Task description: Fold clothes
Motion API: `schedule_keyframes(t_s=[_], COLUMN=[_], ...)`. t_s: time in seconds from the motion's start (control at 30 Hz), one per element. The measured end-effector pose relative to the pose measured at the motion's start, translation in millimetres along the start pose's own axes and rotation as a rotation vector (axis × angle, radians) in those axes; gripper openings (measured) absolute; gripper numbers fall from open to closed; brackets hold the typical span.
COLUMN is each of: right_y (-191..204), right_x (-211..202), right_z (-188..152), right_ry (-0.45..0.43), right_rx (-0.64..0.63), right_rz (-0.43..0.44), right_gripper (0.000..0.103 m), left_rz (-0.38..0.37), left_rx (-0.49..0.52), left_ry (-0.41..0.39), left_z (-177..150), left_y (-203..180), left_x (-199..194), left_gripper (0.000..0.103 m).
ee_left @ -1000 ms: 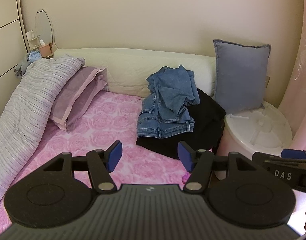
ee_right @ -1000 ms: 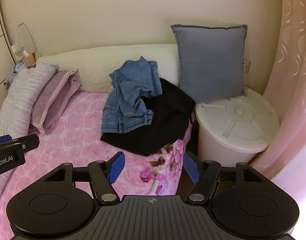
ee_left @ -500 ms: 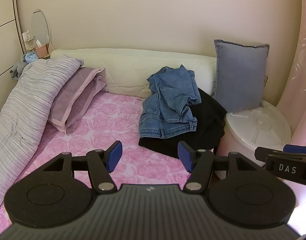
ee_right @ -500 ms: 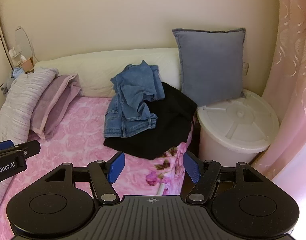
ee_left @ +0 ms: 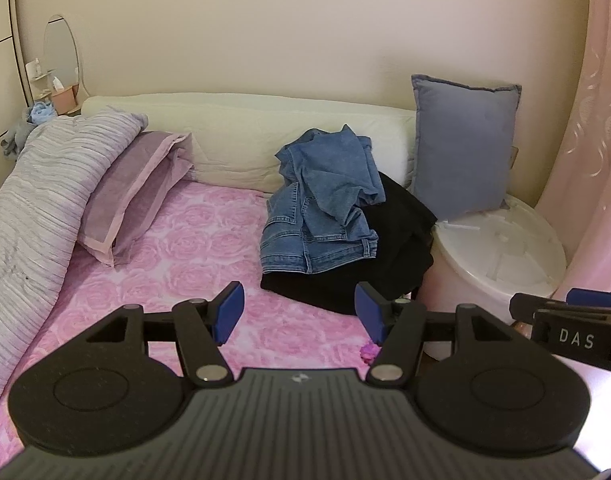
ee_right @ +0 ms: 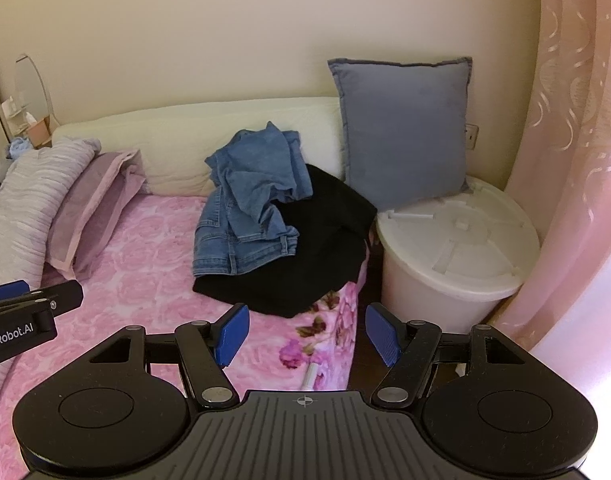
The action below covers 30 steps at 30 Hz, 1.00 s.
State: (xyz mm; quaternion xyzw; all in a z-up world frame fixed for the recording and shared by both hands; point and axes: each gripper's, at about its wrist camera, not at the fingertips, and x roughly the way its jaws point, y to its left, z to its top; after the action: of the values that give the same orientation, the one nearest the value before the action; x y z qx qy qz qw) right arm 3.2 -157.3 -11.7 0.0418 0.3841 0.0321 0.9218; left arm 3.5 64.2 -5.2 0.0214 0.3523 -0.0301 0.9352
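While both tongs hung above the near end of the bed (ee_left: 177, 256), nothing was gripped: the left tongs (ee_left: 299, 313) had their blue pads (ee_left: 227, 312) set wide apart over the pink rose-print sheet, and the right tongs (ee_right: 307, 334) were spread just as wide over the bed's right edge, with only air between the pads (ee_right: 381, 334).

The crumpled blue jeans (ee_left: 323, 200) lay on the bed's far right part, heaped on a black garment (ee_left: 389, 256) that spread beneath them and reached the bed's right edge. Both pieces were well apart from either tongs and neither was folded. The jeans' upper end leaned against the long cream bolster (ee_left: 233, 136) running across the head of the bed.

Left of the jeans, a lilac pillow (ee_left: 133, 188) rested on the sheet, and a striped grey duvet (ee_left: 33, 200) was bunched along the bed's left side. Just beside the bed on the right stood a white lidded tub (ee_right: 457, 248), with a grey-blue cushion (ee_right: 405, 132) propped upright on its lid against the wall. A pink curtain (ee_right: 577, 160) hung right of the tub.
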Motion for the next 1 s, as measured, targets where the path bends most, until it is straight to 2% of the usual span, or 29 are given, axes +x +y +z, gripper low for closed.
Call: schedule_keyframes(t_s=[1.0], right_y=[25.5], right_x=[7.7], right_z=[9.1], right_ry=[-0.008], right_rx=[-0.032], right_rz=[-0.017], right_gripper=[0.068], left_rz=[-0.009], left_rx=[-0.026], left_ry=[0.000], left_z=[-0.6], left_y=[21.3], left_x=[7.0], left_gripper=[0.058])
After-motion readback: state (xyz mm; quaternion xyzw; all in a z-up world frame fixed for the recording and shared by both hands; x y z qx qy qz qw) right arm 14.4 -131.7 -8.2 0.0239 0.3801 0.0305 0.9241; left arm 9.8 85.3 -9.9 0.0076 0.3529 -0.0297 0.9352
